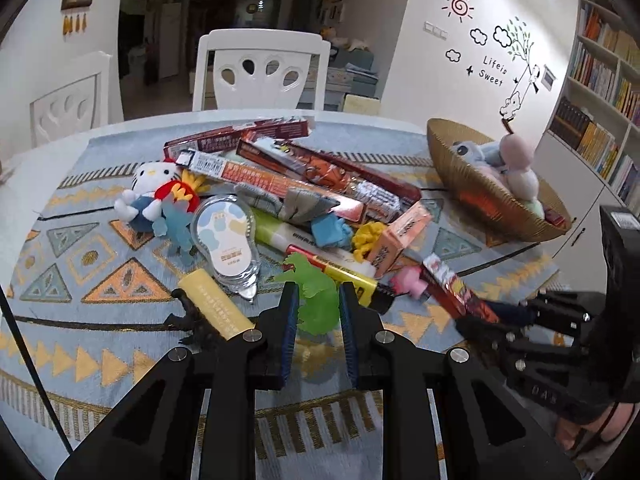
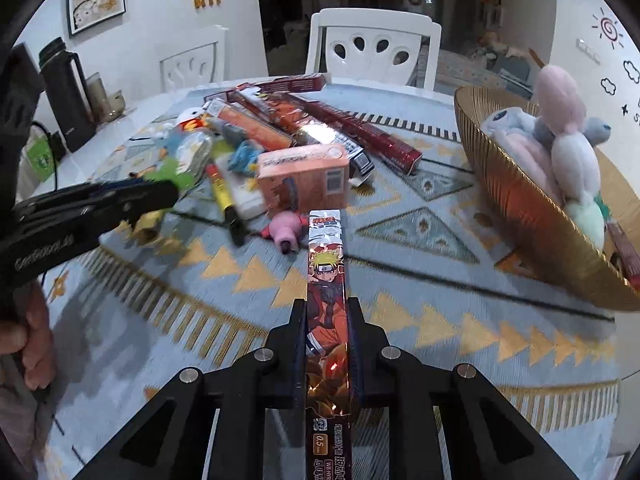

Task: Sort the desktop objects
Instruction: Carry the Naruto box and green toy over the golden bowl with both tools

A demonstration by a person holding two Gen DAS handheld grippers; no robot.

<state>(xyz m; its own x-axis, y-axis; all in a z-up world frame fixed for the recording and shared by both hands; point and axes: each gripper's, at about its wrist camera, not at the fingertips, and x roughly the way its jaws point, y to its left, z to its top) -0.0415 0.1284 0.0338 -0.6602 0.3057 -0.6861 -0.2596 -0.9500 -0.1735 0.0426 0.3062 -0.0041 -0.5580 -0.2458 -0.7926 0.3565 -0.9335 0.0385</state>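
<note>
In the left wrist view my left gripper (image 1: 319, 294) is shut on a translucent green dinosaur toy (image 1: 318, 308) at the near edge of the pile. In the right wrist view my right gripper (image 2: 326, 306) is shut on a long orange cartoon-printed box (image 2: 326, 268) that points forward over the patterned cloth. From the left wrist view that box (image 1: 450, 284) and the right gripper (image 1: 486, 318) sit low at the right. The left gripper (image 2: 160, 196) with the green toy (image 2: 168, 172) shows at the left of the right wrist view.
A gold ribbed bowl (image 2: 520, 208) holding plush toys stands at the right. The pile holds long red boxes (image 1: 352, 172), a white cat plush (image 1: 150, 184), a pink pig toy (image 2: 286, 232) and an orange carton (image 2: 304, 176). A black flask (image 2: 68, 92) stands far left, a white chair (image 1: 260, 68) behind.
</note>
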